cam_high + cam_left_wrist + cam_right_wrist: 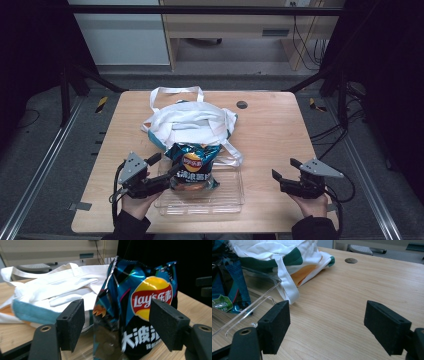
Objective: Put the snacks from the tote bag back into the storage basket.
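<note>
A dark blue bag of Lay's chips (194, 167) (140, 305) stands upright in a clear plastic tray (230, 200) near the table's front edge. My left gripper (167, 165) (117, 325) is open just left of the bag. The bag sits ahead of and between the jaws, and the pads (71, 322) are not pressing on it. A white tote bag (190, 122) (50, 290) with teal and orange panels lies crumpled behind the tray. My right gripper (285, 169) (327, 325) stands open over bare wood right of the tray, with nothing between its jaws.
The wooden table (280, 135) has a small round hole (242, 104) (351, 260) at the back right. One strap of the tote (287, 287) drapes over the tray's rim (262, 302). Black frame posts stand beside the table.
</note>
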Motion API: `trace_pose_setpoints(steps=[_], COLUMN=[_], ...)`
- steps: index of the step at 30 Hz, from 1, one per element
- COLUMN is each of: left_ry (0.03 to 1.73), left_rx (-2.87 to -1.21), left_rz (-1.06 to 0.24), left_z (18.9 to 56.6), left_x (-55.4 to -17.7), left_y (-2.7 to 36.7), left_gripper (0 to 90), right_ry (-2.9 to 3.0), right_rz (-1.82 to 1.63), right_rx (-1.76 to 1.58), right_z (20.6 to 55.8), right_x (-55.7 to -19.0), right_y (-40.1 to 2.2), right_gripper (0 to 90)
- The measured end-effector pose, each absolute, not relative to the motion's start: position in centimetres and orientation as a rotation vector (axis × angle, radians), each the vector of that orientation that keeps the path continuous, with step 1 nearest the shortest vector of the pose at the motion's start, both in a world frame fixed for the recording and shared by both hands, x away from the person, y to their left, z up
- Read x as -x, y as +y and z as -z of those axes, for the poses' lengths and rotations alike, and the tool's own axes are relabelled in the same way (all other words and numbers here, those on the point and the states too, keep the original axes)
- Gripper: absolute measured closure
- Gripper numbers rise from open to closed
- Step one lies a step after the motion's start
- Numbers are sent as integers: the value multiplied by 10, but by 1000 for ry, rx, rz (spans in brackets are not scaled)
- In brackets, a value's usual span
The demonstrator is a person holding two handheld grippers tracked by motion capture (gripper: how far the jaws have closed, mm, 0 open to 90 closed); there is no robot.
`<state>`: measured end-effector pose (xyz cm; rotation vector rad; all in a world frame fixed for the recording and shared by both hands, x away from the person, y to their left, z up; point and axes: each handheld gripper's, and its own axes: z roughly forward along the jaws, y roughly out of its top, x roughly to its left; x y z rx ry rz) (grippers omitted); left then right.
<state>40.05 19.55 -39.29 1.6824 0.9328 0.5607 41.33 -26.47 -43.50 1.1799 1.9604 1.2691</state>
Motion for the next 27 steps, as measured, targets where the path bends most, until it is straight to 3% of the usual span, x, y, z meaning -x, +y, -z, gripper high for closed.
trace_pose_setpoints(steps=[27], left_ry=[1049], left_rx=[-1668], left_rz=[-692], left_z=[426], left_x=[-399], left_y=[270], left_gripper=[245], right_ry=[1949], right_rz=[-1250], right_rx=[-1216], right_z=[436], right_x=[-413], right_y=[-267], right_gripper=[210])
